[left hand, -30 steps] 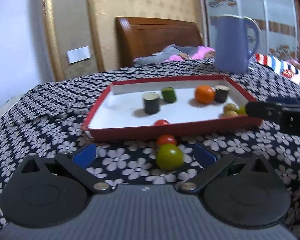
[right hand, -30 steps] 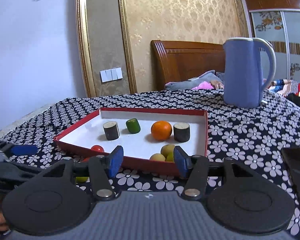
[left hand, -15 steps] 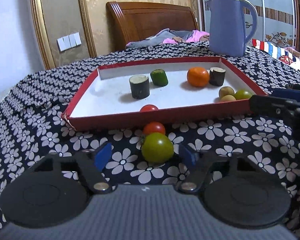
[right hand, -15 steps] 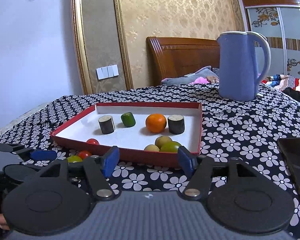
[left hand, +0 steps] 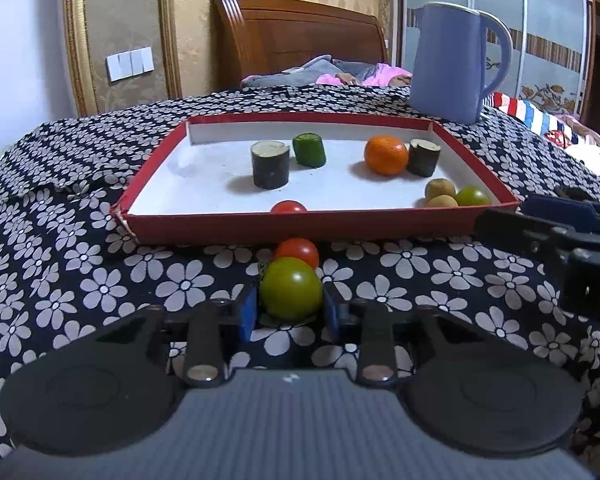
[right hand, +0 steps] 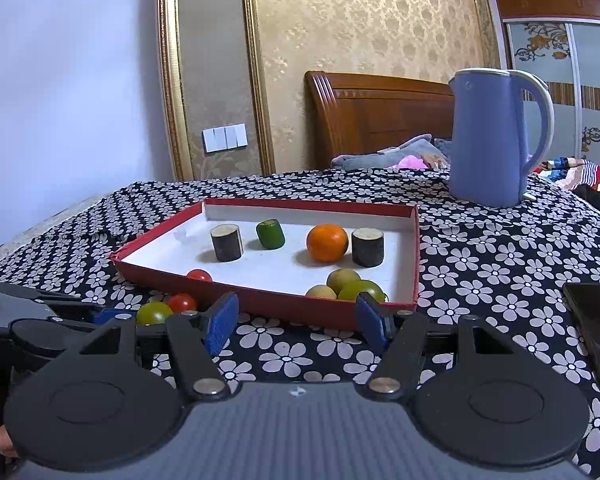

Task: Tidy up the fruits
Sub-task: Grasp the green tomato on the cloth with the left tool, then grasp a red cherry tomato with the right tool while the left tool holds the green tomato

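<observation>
The left gripper has just been closing and its blue pads now press both sides of a green tomato on the flowered cloth — a red tomato touching just beyond, the red tray past that. The right gripper hangs half-open, empty, before the tray's near wall.

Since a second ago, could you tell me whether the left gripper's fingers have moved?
Yes. The left gripper has just been closing: its blue pads, formerly wide of the green tomato, now press its sides.
</observation>
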Demonstrator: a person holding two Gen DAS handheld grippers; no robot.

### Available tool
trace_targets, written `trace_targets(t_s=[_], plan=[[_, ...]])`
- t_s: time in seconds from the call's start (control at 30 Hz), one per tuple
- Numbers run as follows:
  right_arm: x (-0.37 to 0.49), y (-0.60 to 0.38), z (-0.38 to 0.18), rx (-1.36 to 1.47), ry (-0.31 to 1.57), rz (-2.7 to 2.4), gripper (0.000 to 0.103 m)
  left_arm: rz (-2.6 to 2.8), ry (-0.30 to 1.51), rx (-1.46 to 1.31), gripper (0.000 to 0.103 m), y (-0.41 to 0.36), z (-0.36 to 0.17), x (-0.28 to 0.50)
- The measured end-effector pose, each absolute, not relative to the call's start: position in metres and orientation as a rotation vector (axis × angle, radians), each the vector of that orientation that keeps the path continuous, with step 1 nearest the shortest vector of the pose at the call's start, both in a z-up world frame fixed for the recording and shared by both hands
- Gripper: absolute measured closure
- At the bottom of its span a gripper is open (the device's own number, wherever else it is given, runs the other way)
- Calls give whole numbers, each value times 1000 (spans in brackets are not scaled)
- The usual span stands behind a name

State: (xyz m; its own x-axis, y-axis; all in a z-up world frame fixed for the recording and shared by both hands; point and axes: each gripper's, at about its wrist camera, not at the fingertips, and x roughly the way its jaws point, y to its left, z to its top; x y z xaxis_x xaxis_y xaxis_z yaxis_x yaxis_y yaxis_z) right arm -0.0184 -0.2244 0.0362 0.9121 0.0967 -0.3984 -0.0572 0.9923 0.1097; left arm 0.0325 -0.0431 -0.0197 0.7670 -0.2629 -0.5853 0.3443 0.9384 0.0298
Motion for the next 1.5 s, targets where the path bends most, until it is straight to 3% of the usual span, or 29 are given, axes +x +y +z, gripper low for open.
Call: trace_targets(t_s=[0.37,0.63,0.67,0.73,0.83,0.9,1.03,1.1,1.13,1.17,1.27,1.33,1.5], plan=[[-11,-201,40,80,454,156,39,-129,527,143,72,-7,-7,29],[19,-158,32,19,588,251,39,-46,557,83,72,30,-11,39],[21,-152,31,3,595,238,37,-47,561,83,72,32,-12,39],[24,-146,30,-13,597,214,13,-46,571,80,72,35,-15,40],[23,-147,35,31,588,217,2,-51,597,80,71,35,-19,44],[23,-153,37,98,574,224,1,-49,604,83,71,34,-19,46],[20,-166,41,138,534,183,0,-41,614,101,52,30,-21,50],[18,-164,43,83,516,151,0,-23,606,105,29,29,-21,49],[16,-163,44,56,504,138,0,-19,596,103,29,30,-20,49],[14,-161,44,41,496,142,0,-17,592,101,30,31,-20,49],[11,-161,42,55,500,241,0,-24,613,91,45,32,-22,52],[16,-159,38,69,536,241,1,-27,609,86,47,33,-22,52],[30,-141,29,-79,561,171,2,-30,597,72,67,35,-22,50]])
